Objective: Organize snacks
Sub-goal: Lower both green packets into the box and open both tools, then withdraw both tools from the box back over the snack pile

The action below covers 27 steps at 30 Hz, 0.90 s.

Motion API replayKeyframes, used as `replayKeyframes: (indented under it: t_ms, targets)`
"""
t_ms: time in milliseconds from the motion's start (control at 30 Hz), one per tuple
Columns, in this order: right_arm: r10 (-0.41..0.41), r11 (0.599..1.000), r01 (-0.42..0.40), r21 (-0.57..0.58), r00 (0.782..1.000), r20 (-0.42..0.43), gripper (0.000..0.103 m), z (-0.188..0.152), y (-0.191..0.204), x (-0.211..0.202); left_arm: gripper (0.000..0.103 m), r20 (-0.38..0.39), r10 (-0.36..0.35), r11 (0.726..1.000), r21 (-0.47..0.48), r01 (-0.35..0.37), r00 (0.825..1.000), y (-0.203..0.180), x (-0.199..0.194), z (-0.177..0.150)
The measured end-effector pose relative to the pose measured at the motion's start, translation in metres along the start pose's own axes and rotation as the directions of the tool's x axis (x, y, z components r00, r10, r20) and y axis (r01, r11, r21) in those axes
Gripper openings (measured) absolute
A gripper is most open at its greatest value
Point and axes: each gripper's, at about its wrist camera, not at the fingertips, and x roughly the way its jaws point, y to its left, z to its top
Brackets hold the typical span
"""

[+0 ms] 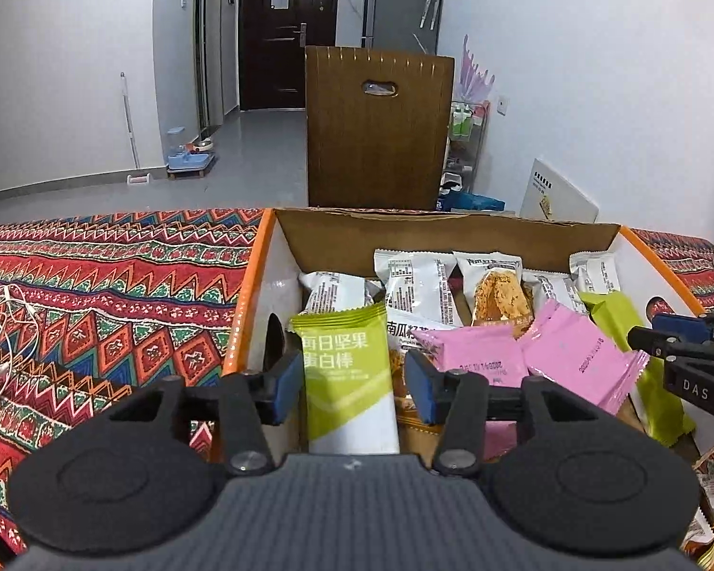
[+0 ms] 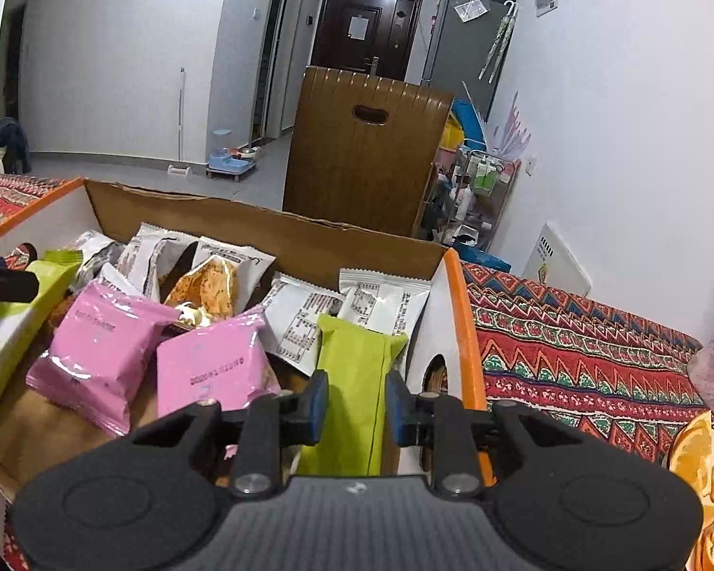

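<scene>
An open cardboard box (image 1: 242,314) with an orange rim holds several snack packets: pink ones (image 1: 471,357), white ones (image 1: 414,280) and a brown cake packet (image 1: 500,300). My left gripper (image 1: 352,385) is over the box's left end. A green-and-white bar (image 1: 347,380) stands between its blue pads, with a small gap at the right pad, so the gripper is open. My right gripper (image 2: 357,404) is at the box's right end (image 2: 461,314), shut on a plain green bar (image 2: 352,380). It also shows at the right edge of the left wrist view as the right gripper (image 1: 666,338).
The box sits on a red patterned tablecloth (image 1: 95,295). White earphones (image 1: 0,333) lie at the far left. More snack packets (image 2: 704,476) lie loose to the right of the box. A wooden chair back (image 1: 376,128) stands behind the table.
</scene>
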Motion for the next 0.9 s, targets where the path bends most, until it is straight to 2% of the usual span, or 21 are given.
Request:
replayKeyframes:
  t_ms: [133, 233, 367, 433, 500, 533, 667, 900]
  targets:
    - [0.012, 1.0, -0.012, 0.01, 1.0, 0.012, 0.027, 0.003, -0.001, -0.006, 0.053, 0.009, 0.003, 1.0, 0.006, -0.003, 1.0, -0.001, -0.004, 0.001]
    - [0.045, 0.998, -0.046, 0.032, 0.998, 0.046, 0.03, 0.008, -0.003, -0.018, 0.062, 0.045, -0.011, 1.0, -0.002, 0.011, 0.999, -0.001, -0.015, 0.0]
    - [0.071, 0.995, -0.077, 0.062, 0.993, 0.096, 0.043, 0.014, -0.007, -0.039, 0.07, 0.09, -0.017, 1.0, 0.0, 0.017, 0.996, -0.004, -0.038, 0.003]
    - [0.073, 0.995, -0.082, 0.062, 0.989, 0.132, 0.057, 0.016, -0.007, -0.055, 0.072, 0.124, -0.028, 1.0, 0.013, 0.027, 0.992, -0.008, -0.053, 0.005]
    - [0.072, 0.994, -0.086, 0.067, 0.98, 0.185, 0.087, 0.018, -0.008, -0.074, 0.079, 0.164, -0.038, 0.999, 0.038, 0.032, 0.986, -0.011, -0.07, 0.005]
    - [0.06, 0.994, -0.078, 0.076, 0.975, 0.215, 0.091, 0.019, -0.009, -0.085, 0.084, 0.186, -0.039, 0.998, 0.045, 0.031, 0.982, -0.014, -0.081, 0.005]
    - [0.053, 0.991, -0.084, 0.102, 0.959, 0.278, 0.092, 0.02, -0.015, -0.126, 0.096, 0.243, -0.047, 0.998, 0.046, 0.036, 0.969, -0.021, -0.118, 0.0]
    - [0.054, 0.99, -0.093, 0.104, 0.942, 0.331, 0.092, -0.002, -0.017, -0.195, 0.102, 0.311, -0.061, 0.997, 0.055, 0.046, 0.948, -0.031, -0.188, -0.022]
